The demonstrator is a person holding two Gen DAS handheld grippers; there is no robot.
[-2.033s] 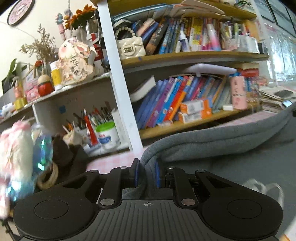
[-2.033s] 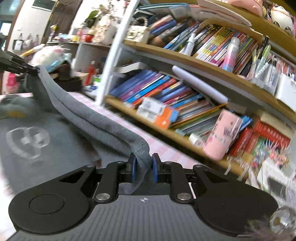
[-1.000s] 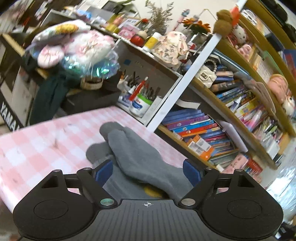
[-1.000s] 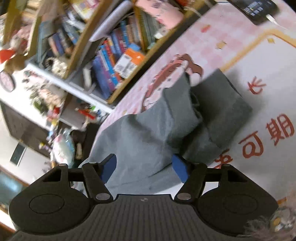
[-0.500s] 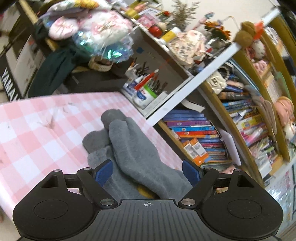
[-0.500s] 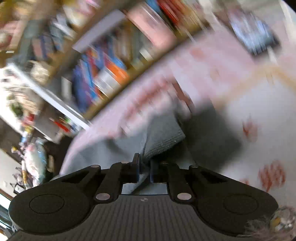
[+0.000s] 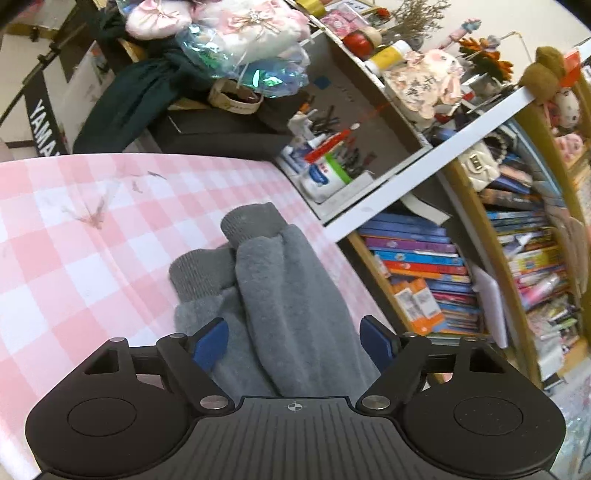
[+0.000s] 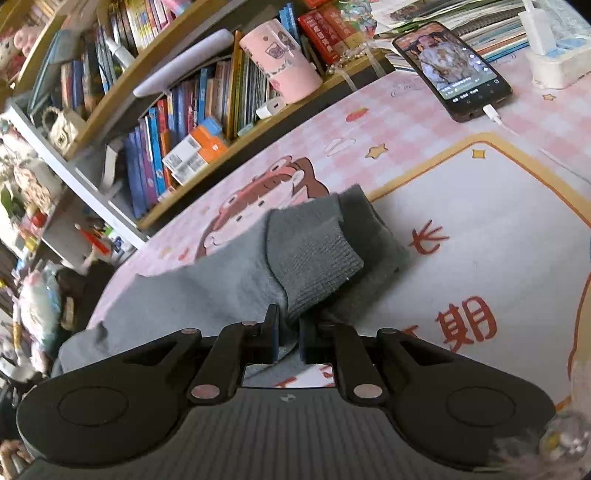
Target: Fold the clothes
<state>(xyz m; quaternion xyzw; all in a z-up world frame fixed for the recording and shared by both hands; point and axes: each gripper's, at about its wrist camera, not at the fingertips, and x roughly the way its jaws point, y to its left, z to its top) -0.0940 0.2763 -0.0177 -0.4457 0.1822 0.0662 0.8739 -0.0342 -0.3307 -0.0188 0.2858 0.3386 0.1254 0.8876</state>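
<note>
A grey fleece garment (image 7: 291,295) lies on the pink checked tablecloth (image 7: 74,236), with two ribbed cuffs (image 7: 255,221) at its far end. My left gripper (image 7: 293,341) hovers over the sleeves. Its jaws are closing, the grey fabric lies between the blue pads (image 7: 210,343), and they do not press on it. In the right wrist view the same grey garment (image 8: 207,291) is bunched on a printed mat (image 8: 480,229). My right gripper (image 8: 288,332) is shut on its ribbed edge (image 8: 314,258), which rises from the jaws.
A bookshelf (image 8: 207,122) full of books runs along the far side of the table. A phone (image 8: 452,70) on a white cable and a pink cup (image 8: 284,62) lie near the mat's far corner. A pen holder (image 7: 328,170) and stuffed toys (image 7: 236,29) sit beyond the sleeves.
My right gripper went from open over the garment to shut on its ribbed edge. My left gripper rolled and drifted closer over the sleeves, its pads narrowing slightly.
</note>
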